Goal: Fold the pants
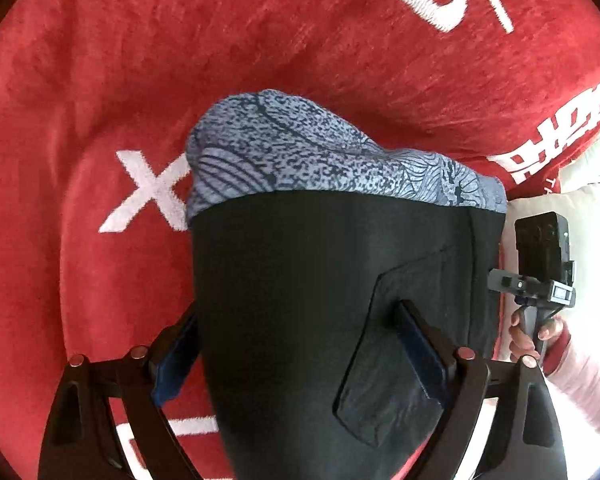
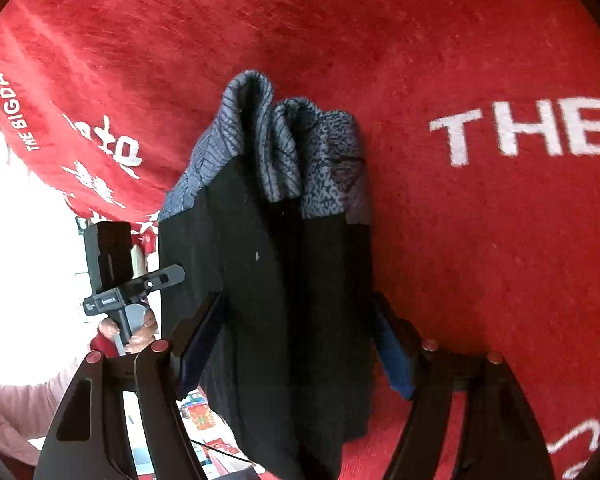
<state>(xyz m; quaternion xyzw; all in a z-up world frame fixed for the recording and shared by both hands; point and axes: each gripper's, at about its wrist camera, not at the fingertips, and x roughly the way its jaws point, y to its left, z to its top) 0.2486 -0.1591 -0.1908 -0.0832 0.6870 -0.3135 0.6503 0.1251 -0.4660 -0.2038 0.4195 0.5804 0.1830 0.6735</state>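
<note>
Left wrist view: the black fabric pants with a blue-grey patterned lower section [image 1: 332, 280] hang between the left gripper [image 1: 300, 356], filling the frame from 6 o'clock up to centre. Fingers sit wide, one each side of the cloth; the right finger pad [image 1: 420, 356] presses on a flap-like patch (pocket?), the left pad [image 1: 176, 364] is half hidden behind the fabric edge. Cannot tell if it's truly pinching or just straddling. Patterned end bunches toward 12 o'clock over the red plush blanket with white lettering [image 1: 100, 80]. At 3 o'clock, the other gripper's handle w/ camera block is visible, held by a hand [image 1: 536, 340] in a pale pink sleeve; its tips are cut off behind the pants.

Right wrist view: same pants [image 2: 284, 300] hang in vertical folds between the right gripper [image 2: 300, 348], fingers spread either side, contact hidden by dark cloth — grip cannot be told. Blanket [image 2: 480, 240] behind. At 9 o'clock the left hand [image 2: 140, 332] holds its handle; background there is blown out white.
</note>
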